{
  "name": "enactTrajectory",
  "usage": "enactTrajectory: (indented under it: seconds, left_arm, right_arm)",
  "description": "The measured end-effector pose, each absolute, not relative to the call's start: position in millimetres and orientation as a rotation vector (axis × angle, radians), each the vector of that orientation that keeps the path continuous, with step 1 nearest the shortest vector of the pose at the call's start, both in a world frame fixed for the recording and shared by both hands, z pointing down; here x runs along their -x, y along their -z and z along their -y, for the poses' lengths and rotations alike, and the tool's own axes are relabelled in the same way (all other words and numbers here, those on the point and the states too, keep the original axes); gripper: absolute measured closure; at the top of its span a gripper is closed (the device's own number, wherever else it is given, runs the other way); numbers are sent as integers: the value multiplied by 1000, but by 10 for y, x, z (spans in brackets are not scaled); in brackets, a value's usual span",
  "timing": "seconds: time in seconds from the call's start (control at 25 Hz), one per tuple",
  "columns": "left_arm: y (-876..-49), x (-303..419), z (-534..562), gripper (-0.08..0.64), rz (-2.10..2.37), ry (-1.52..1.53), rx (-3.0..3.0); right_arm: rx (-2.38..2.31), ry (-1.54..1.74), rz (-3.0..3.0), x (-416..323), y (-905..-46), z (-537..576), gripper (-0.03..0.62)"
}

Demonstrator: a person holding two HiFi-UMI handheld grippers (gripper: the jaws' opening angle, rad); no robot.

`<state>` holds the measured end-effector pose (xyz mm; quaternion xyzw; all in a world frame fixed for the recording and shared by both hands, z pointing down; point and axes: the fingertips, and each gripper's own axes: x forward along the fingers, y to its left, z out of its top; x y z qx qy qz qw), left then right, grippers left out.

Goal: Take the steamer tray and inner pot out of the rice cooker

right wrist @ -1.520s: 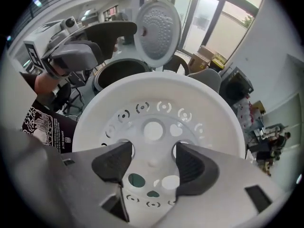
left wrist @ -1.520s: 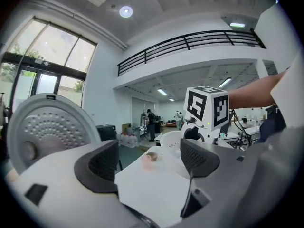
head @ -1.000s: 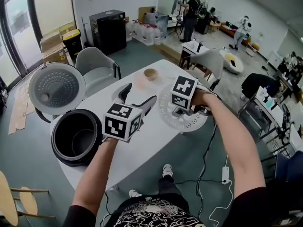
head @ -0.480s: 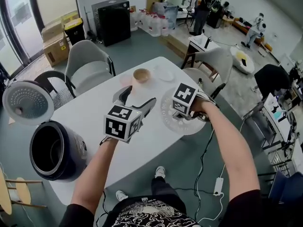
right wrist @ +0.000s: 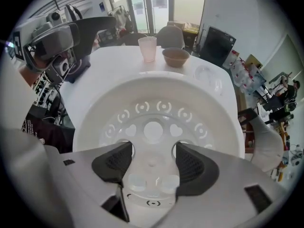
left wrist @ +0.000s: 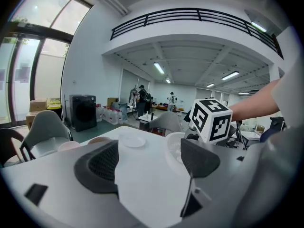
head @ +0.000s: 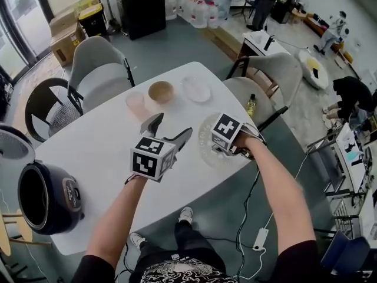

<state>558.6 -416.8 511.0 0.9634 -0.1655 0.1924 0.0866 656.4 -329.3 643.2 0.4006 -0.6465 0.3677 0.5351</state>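
My right gripper (head: 226,145) points straight down, shut on the middle of the white perforated steamer tray (head: 207,145), which sits low over the white table's (head: 100,152) right edge. In the right gripper view the pads (right wrist: 114,163) flank the tray's (right wrist: 156,113) centre between two round holes. My left gripper (head: 172,125) hovers over the table's middle, open with nothing between its jaws (left wrist: 149,160). The black rice cooker (head: 50,196) stands at the table's left end with its lid (head: 12,149) raised. Its dark inside faces away, so I cannot make out the inner pot.
A pink cup (head: 136,104), a wooden bowl (head: 161,91) and a small clear plate (head: 196,90) stand at the table's far side. Grey chairs (head: 97,69) ring the table; one (head: 268,75) carries a small bottle (head: 251,105). A cable (head: 250,217) trails on the floor.
The view has swung right, so the cooker slid to the far left edge. Both grippers moved right along the table, away from the cooker, and lower, the tray staying under the right one.
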Motion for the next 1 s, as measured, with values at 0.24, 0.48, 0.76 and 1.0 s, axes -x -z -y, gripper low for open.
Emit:
enactTrajectory:
  seconds: [0.24,0.48,0.76,1.0]
  left_arm:
    - [-5569,-6019,4340,163,523,-641,-2799]
    - [-5777,-6044,4418,163,564,-693,-2759]
    - [-5724,-6008,4428,163,584,-702,-2757]
    - [-5717,-5980,4360,163,594,-725,-2745]
  right_arm:
    - [-909,-836,1535,-6968,-6867,3556,288]
    - [-873,-793,1544,-7063,-7109,3738,288]
    - [-883,-778,1559,-7066,-7224,3802,288]
    - [-907,-792,1573,-7090,-7214,3782,284]
